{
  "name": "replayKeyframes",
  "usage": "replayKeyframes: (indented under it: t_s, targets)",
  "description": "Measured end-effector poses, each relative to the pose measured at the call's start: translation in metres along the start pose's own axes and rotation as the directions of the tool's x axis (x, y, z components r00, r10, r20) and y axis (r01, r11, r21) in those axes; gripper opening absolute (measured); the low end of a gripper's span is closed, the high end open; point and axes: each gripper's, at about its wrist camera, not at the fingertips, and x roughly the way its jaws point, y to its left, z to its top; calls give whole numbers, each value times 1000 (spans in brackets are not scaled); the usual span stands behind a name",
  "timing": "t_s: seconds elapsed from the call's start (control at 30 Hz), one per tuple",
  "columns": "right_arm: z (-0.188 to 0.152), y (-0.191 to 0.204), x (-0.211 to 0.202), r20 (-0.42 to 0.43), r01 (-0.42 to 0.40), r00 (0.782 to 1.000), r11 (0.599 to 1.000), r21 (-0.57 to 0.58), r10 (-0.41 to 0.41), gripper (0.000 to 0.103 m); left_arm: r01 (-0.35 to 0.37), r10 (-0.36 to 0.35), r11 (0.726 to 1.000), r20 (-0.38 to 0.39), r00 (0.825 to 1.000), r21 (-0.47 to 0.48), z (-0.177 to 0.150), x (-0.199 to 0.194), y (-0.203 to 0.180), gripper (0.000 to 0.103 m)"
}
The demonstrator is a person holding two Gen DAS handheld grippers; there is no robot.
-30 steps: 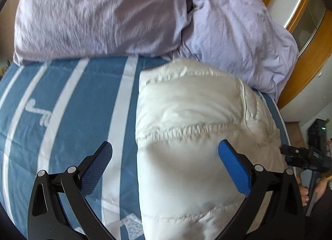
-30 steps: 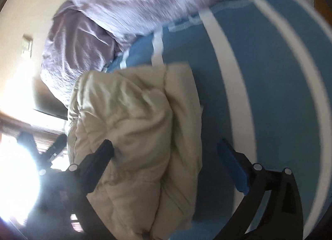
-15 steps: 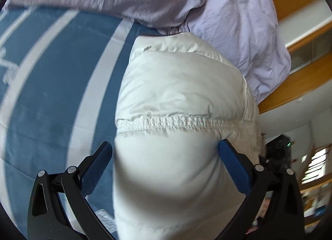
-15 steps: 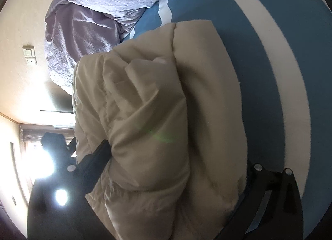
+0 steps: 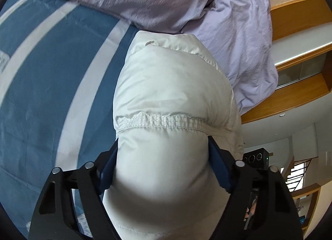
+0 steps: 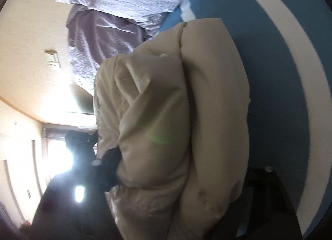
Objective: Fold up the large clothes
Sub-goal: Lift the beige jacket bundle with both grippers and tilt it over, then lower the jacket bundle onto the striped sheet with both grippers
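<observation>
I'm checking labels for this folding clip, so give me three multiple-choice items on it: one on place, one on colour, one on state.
1. Where does the padded jacket lie?
A. on the striped bedspread
B. on a chair
C. on the floor

2. What colour is the bedding bunched past the jacket?
A. red
B. lilac
C. black

3. How is the left gripper?
A. open, clear of everything
B. out of view
C. pressing into the jacket from both sides

Answers: 1 A, blue and white stripes show beside it; 2 B, pale purple folds; 3 C, blue pads dent the puffy cloth, having just closed in.
</observation>
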Motion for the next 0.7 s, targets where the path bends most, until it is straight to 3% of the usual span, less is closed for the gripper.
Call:
replayKeyframes:
  t_s: [0.2, 0.43, 0.57, 0.7]
  targets:
    - [22, 28, 23, 13, -37, 999, 999, -37, 37, 54, -30, 29, 1000, 64, 998, 8, 31, -17, 3, 75]
    - [51, 60, 47, 42, 20, 999, 996, -86, -16, 53, -124, 117, 991, 145, 982, 40, 61, -30, 1, 75]
    - [61, 67, 64, 87, 118, 990, 989, -87, -110, 58, -211, 199, 976, 164, 966, 60, 75, -19, 3, 75]
    - [60, 61, 70, 113, 135, 985, 990, -44, -129, 67, -238, 221, 968, 173, 960, 81, 76, -11, 5, 78]
